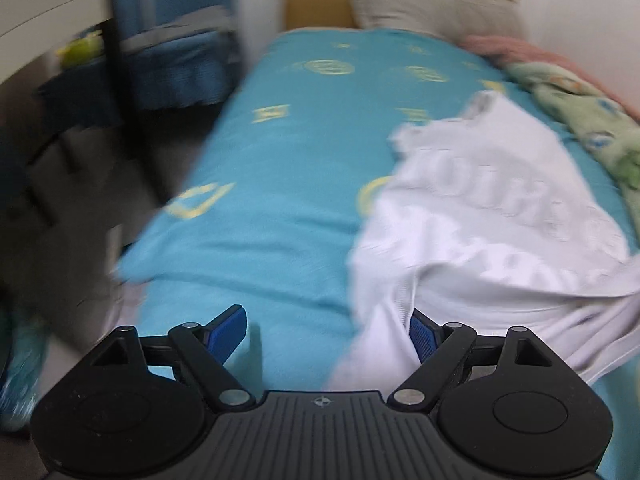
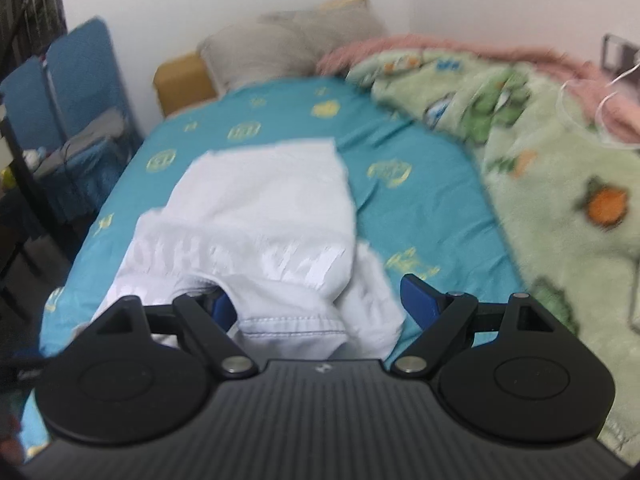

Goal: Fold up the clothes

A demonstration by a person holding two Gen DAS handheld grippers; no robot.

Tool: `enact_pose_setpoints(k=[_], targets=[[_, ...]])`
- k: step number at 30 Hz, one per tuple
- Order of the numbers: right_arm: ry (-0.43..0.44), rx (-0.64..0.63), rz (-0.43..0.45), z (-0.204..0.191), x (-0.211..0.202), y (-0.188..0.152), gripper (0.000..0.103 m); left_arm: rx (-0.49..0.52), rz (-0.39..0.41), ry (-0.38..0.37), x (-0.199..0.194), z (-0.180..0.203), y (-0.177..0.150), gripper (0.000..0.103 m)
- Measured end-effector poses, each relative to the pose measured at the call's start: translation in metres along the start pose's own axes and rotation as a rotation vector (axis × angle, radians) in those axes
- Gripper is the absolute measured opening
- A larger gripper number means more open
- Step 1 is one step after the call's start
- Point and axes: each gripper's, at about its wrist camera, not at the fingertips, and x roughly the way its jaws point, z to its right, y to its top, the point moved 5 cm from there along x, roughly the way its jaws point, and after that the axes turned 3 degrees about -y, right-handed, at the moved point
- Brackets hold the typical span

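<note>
Lay crumpled on the turquoise bedsheet with yellow emblems (image 1: 280,152): a white cotton T-shirt with pale raised lettering (image 1: 492,208), the landmark for all below. Seen in the right wrist view too, the same shirt (image 2: 256,216), bunched toward the near end of the sheet (image 2: 400,152), its stitched hem nearest to the camera.

Stood spread wide, the left gripper with black arms and blue pads (image 1: 326,334), at the shirt's near left edge. Between the fingers, a fold of the white cloth, lying against the right blue pad (image 1: 422,334) and hiding part of it; the left pad (image 1: 228,330) apart from the cloth, over bare sheet. Not pinched.

Stood spread wide also, the right gripper of the same make (image 2: 320,304), over the shirt's near hem. Between its fingers, the hem and a rolled sleeve; left pad half hidden behind cloth, right pad (image 2: 418,298) just beside the sleeve. Could not tell whether touching.

Beyond the shirt, at the far end: a grey pillow (image 2: 256,54). To the shirt's right: a green fleece blanket with cartoon print (image 2: 560,184), and behind that a pink fuzzy blanket (image 2: 440,46). To the shirt's left, off the bed: a blue folding chair (image 2: 80,80). Much blurred, both views.
</note>
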Motion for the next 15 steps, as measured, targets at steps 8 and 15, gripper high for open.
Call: enact_pose_setpoints(k=[8,15], targets=[[-0.016,-0.061,0.095,-0.005,-0.016,0.004,0.084,0.024,0.071,0.034,-0.012,0.008,-0.005,0.088],[-0.073,-0.107,-0.143,0.003,0.014,-0.03,0.084,-0.023,0.098,0.084,0.012,0.003,-0.002,0.088]])
